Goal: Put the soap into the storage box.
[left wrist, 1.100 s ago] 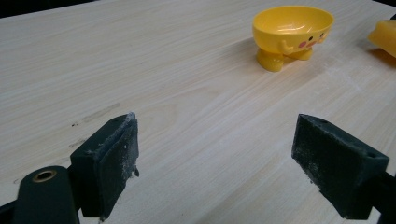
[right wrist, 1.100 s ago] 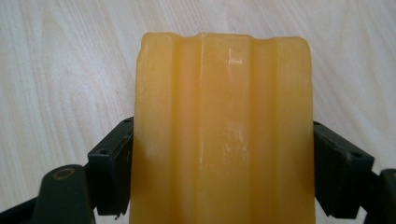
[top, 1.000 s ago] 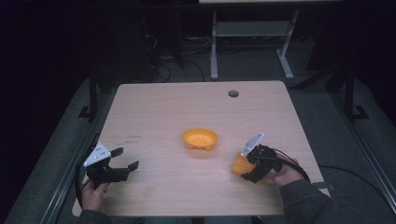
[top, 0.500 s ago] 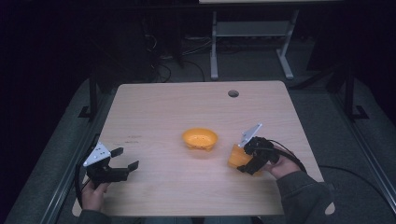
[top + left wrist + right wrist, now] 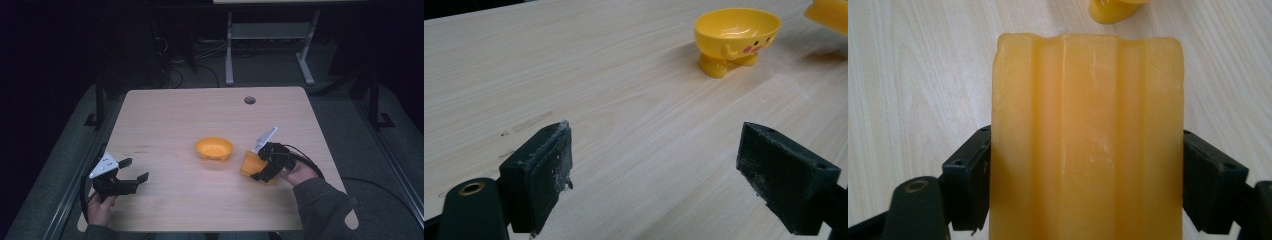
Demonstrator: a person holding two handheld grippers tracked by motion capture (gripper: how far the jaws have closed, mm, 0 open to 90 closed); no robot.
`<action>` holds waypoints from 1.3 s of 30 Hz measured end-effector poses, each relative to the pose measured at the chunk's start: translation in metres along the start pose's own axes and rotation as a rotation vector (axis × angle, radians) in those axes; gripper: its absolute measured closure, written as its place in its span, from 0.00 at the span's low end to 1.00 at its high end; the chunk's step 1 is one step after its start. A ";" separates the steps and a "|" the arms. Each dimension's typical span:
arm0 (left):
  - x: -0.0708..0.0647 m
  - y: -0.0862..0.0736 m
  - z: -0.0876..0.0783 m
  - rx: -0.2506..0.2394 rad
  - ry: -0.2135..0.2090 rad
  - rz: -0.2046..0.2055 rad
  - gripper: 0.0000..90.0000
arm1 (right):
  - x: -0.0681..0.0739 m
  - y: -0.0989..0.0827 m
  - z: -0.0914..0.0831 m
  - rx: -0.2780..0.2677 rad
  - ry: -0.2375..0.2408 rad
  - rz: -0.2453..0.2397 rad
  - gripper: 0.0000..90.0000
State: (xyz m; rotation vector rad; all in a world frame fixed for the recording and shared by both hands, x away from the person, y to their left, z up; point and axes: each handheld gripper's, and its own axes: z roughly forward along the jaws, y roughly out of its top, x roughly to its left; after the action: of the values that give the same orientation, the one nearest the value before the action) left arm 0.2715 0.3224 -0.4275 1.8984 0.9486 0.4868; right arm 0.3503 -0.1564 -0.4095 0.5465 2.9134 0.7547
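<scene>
The right gripper is clamped on a ridged, pale-orange block of waxy plastic, one jaw on each long flank. In the right gripper view the block's long axis runs straight out along the jaws, ribs lengthwise, far end towards the small yellow plastic bowl with stubby feet and a printed face. In the high view the block sits just off the bowl's right side, near it but apart; a shadow under it in the left gripper view suggests it's held clear of the light wooden table, tho can't be sure.

Key relation: the bowl lies to the left and a bit fwd of the right gripper, close by, block's free end already aimed at it. The likely next move is a short carry left and up over the rim, then release; since the block looks long vs. the bowl's mouth, it may need tipping end-down.

The left gripper is spread wide, holding nothing, at the near-left corner, well apart from the bowl. The right hand is much nearer, so the job is its.
</scene>
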 end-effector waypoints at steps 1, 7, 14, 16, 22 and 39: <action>0.000 0.000 0.000 0.000 -0.001 -0.001 0.16 | 0.000 0.001 0.000 0.000 0.000 0.000 0.23; 0.000 0.000 0.000 -0.002 -0.001 -0.002 0.16 | -0.002 0.010 -0.003 -0.004 0.002 -0.015 0.23; 0.000 0.000 0.000 -0.004 -0.002 -0.003 0.16 | -0.005 0.016 -0.004 -0.005 0.003 -0.018 0.23; 0.000 0.000 -0.001 -0.004 0.000 -0.002 0.16 | -0.006 0.017 -0.004 -0.007 0.007 -0.022 0.23; 0.000 0.000 -0.001 -0.004 -0.001 -0.002 0.16 | -0.008 0.025 -0.007 -0.015 0.010 -0.032 0.23; 0.001 0.000 -0.001 -0.006 0.001 -0.001 0.16 | -0.012 0.044 -0.009 -0.016 0.022 -0.058 0.23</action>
State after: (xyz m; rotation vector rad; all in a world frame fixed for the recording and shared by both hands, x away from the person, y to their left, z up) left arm 0.2713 0.3233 -0.4271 1.8923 0.9480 0.4897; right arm 0.3741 -0.1290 -0.3806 0.4531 2.9261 0.7809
